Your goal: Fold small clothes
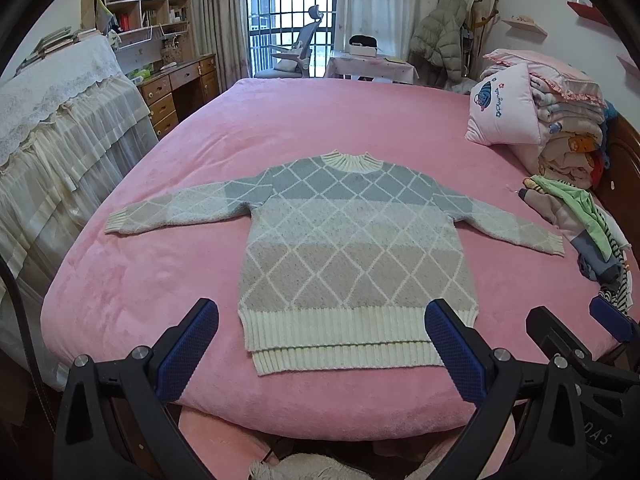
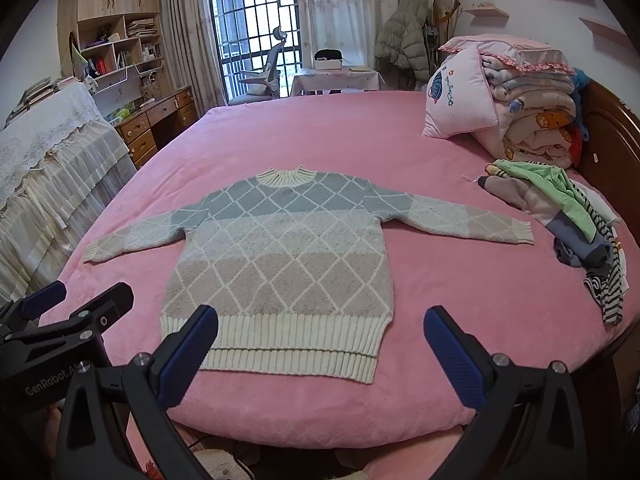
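Your left gripper (image 1: 322, 344) and right gripper (image 2: 321, 346) hover spread, empty; ahead, sweater (image 1: 352, 248) hem is double-layered: risk pinching one layer.

Both wrist cameras sit low at the near edge of the pink bed (image 1: 160, 280), looking along their fingers toward the window at 12 o'clock. The left view stands left of the right view. Both share the sweater (image 1: 356, 248), spread flat near the lenses, and the whole bed.
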Demonstrator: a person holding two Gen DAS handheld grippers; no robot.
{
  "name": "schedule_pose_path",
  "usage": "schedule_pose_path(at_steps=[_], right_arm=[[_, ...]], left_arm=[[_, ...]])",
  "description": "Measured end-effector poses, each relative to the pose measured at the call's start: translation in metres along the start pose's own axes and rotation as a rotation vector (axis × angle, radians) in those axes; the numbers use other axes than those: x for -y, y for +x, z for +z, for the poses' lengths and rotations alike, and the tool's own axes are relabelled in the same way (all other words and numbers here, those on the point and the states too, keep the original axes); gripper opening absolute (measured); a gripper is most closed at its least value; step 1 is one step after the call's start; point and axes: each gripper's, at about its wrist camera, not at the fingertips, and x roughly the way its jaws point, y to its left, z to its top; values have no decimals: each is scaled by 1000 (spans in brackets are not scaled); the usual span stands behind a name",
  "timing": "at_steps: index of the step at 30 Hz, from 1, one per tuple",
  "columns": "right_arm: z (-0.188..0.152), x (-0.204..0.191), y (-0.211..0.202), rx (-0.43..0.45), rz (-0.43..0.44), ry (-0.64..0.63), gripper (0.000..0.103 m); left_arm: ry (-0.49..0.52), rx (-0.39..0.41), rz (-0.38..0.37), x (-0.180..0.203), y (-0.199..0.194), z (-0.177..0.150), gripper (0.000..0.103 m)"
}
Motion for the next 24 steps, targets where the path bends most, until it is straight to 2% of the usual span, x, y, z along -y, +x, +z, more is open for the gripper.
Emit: schedule_pose_path(at_steps=[16, 24], right_arm=[[-2, 13, -13, 14, -4, 31, 103], [-2, 17, -18, 16, -4, 35, 103]], left_arm=[[32, 28, 1, 8, -15, -7, 102], [29, 14, -11, 10, -18, -10, 102]])
